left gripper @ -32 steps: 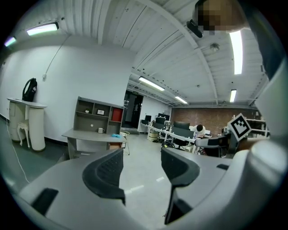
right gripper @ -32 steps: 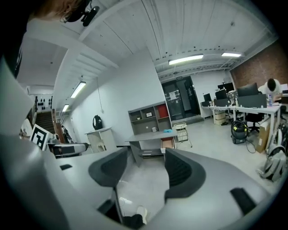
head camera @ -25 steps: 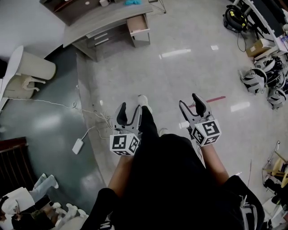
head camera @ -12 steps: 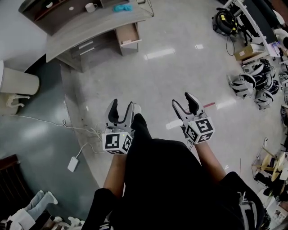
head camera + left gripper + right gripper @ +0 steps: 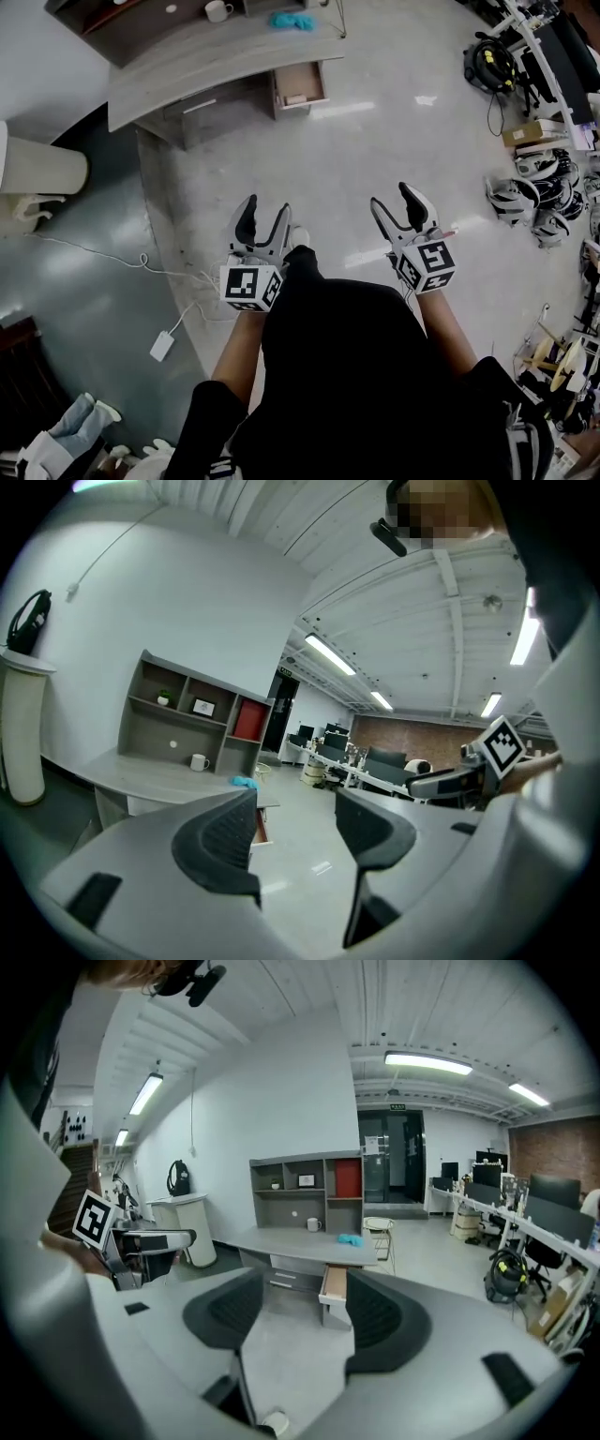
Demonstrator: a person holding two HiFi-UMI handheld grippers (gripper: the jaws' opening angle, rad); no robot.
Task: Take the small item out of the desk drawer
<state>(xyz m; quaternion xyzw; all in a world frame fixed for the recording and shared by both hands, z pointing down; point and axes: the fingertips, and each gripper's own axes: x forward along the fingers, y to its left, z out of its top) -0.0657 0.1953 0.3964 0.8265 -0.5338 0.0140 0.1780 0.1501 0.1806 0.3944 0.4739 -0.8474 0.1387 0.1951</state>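
Note:
A grey desk [image 5: 187, 66] stands far ahead across the floor, with one drawer [image 5: 300, 86] pulled open at its right end; what lies inside is too small to tell. The same open drawer [image 5: 333, 1284] shows between the jaws in the right gripper view. My left gripper [image 5: 262, 222] is open and holds nothing, low in front of the person's body. My right gripper [image 5: 397, 208] is open too, beside it at the right, also empty. Both are well short of the desk.
A white mug [image 5: 217, 11] and a teal cloth [image 5: 293, 21] sit on the desk, under a shelf unit [image 5: 305, 1188]. A white cable and adapter [image 5: 162, 345] lie on the floor at left. Helmets and gear [image 5: 532, 197] crowd the right side. A white bin [image 5: 42, 169] stands at left.
The view has swung and the person has stepped forward; the desk now sits a little more to the right in the head view. Both grippers stay open and empty.

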